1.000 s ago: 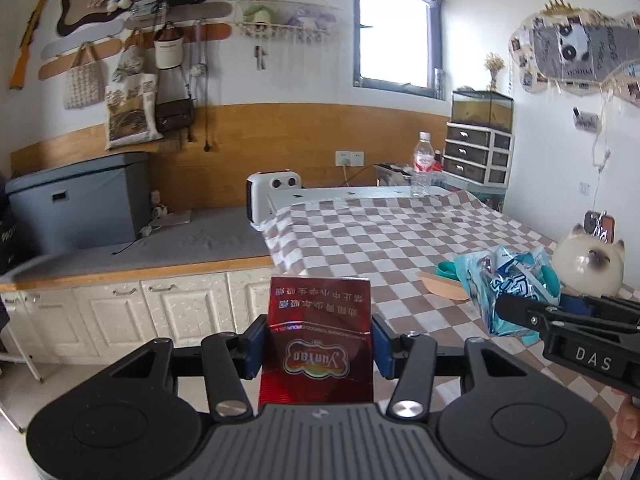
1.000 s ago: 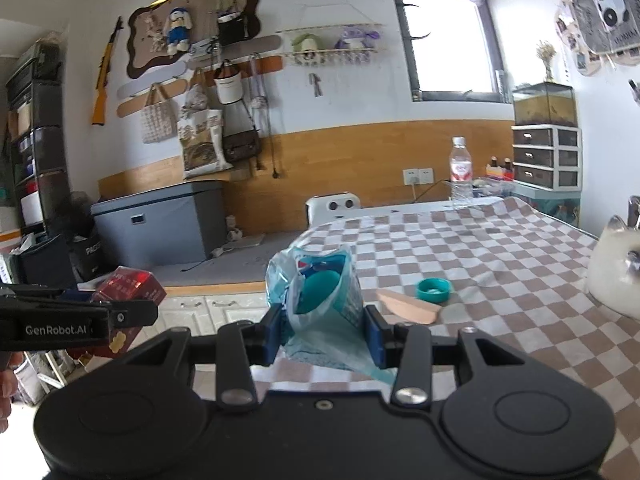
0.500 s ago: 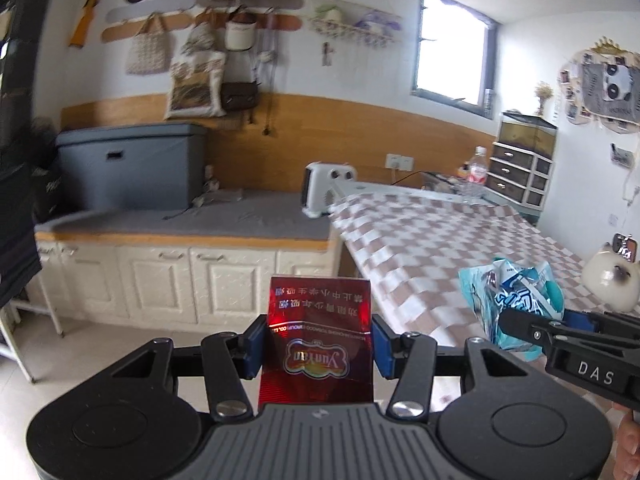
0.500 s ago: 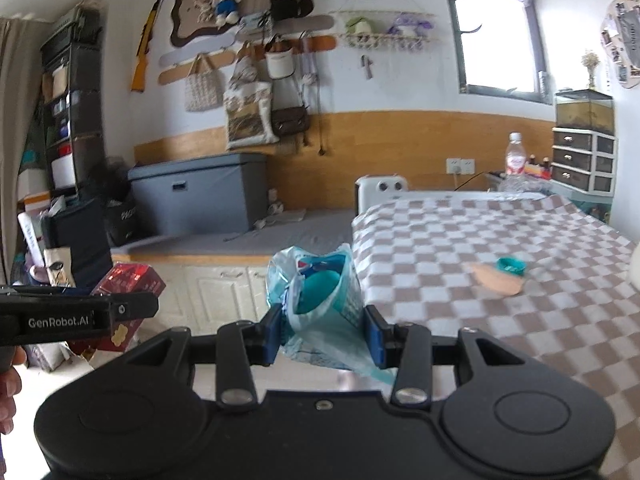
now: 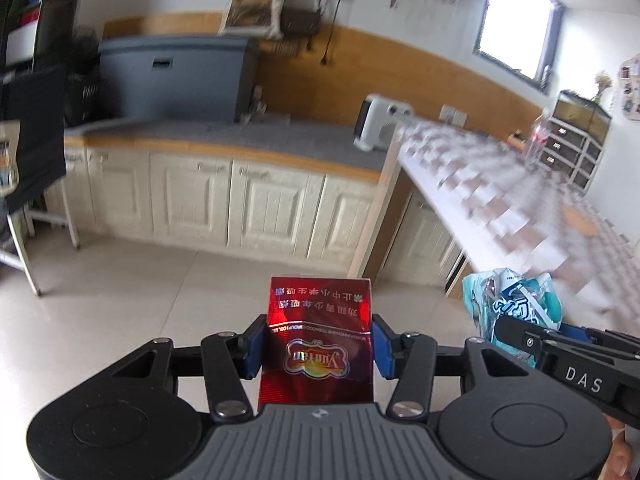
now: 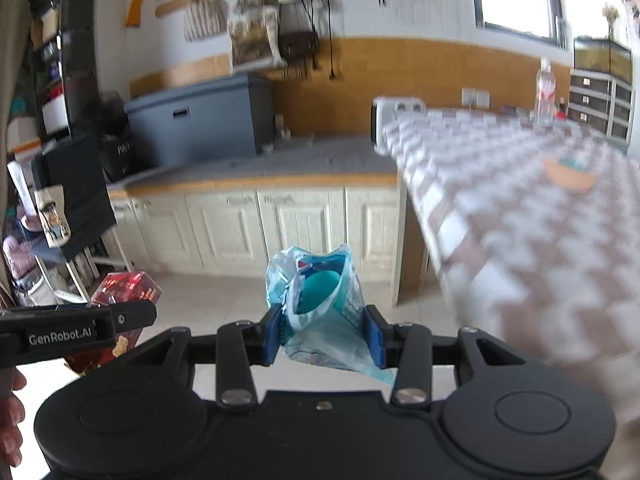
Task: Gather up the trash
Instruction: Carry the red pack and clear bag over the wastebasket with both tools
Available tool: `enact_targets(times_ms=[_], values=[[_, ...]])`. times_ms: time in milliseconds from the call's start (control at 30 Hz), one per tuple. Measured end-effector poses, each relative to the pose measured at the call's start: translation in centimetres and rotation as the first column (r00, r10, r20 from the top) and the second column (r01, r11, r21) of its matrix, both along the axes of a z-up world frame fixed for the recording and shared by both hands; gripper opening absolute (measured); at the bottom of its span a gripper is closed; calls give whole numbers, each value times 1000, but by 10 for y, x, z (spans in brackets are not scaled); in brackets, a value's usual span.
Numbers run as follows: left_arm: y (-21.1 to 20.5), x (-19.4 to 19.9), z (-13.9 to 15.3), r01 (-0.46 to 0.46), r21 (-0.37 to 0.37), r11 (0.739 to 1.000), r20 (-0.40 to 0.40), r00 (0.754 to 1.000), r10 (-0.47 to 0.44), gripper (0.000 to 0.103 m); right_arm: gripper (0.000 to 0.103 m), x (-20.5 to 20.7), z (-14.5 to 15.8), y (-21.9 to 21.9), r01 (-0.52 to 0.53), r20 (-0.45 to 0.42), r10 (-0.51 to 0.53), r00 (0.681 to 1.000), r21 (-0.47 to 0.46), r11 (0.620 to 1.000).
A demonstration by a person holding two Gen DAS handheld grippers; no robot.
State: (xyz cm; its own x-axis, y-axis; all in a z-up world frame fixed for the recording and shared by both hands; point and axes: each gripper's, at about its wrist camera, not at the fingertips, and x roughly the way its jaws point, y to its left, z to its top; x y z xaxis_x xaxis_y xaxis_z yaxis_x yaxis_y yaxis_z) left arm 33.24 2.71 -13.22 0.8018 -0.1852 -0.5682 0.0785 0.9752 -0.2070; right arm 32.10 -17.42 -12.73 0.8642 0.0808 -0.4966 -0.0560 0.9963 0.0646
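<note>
The left gripper point(image 5: 318, 344) has its jaws clenched on a red cigarette pack point(image 5: 318, 340); just right of that pack, the right gripper point(image 6: 325, 334) grasps a crumpled blue wrapper point(image 6: 320, 300); beyond lies the tiled floor point(image 5: 140, 292), then the checkered bench point(image 6: 520, 208).

Home kitchen — cream cabinets point(image 5: 240, 204); checked tablecloth point(image 6: 520, 200).
</note>
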Motion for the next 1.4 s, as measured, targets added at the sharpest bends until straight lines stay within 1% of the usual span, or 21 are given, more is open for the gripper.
enact_targets(times_ms=[233,333,367,467,567,700,833,967,1033,1100,1267,1333,1400], values=[[5,24,-65,-11,-13,1000,-98,995,9,53,43,30,-67,10,20,-98,-21,995,-16,1000],[-1,32,-94,-21,16,1000,-122,992,23,53,43,41,-104,12,4,-153,-5,988,-10,1000],[-2,35,-106,-22,10,1000,-139,990,23,53,43,45,-118,11,3,-175,-4,985,-1,1000],[-5,45,-143,-35,-15,999,-194,980,32,53,43,54,-161,5,17,-239,-9,971,30,999],[-10,56,-175,-44,-21,999,-233,972,38,53,43,64,-202,-4,37,-297,-28,954,24,999],[-16,71,-217,-55,-39,998,-291,956,41,53,43,76,-247,-20,88,-362,-62,930,57,994],[-17,84,-256,-82,-83,993,-348,936,48,53,43,87,-290,-33,143,-424,-84,902,109,984],[-15,93,-289,-107,-105,989,-387,920,58,53,43,93,-322,-36,167,-460,-91,883,127,978],[-15,98,-301,-114,-108,988,-397,916,62,53,44,98,-333,-38,181,-479,-89,873,150,972],[-16,103,-310,-114,-113,987,-398,915,60,53,44,104,-343,-39,196,-492,-84,866,180,964],[-21,112,-327,-109,-121,987,-410,911,50,53,45,115,-357,-43,221,-506,-74,859,236,946],[-24,113,-332,-105,-115,988,-416,908,48,53,46,116,-362,-46,234,-518,-78,852,243,941],[-28,115,-335,-96,-95,991,-422,905,47,53,47,116,-366,-48,233,-513,-71,856,260,937]])
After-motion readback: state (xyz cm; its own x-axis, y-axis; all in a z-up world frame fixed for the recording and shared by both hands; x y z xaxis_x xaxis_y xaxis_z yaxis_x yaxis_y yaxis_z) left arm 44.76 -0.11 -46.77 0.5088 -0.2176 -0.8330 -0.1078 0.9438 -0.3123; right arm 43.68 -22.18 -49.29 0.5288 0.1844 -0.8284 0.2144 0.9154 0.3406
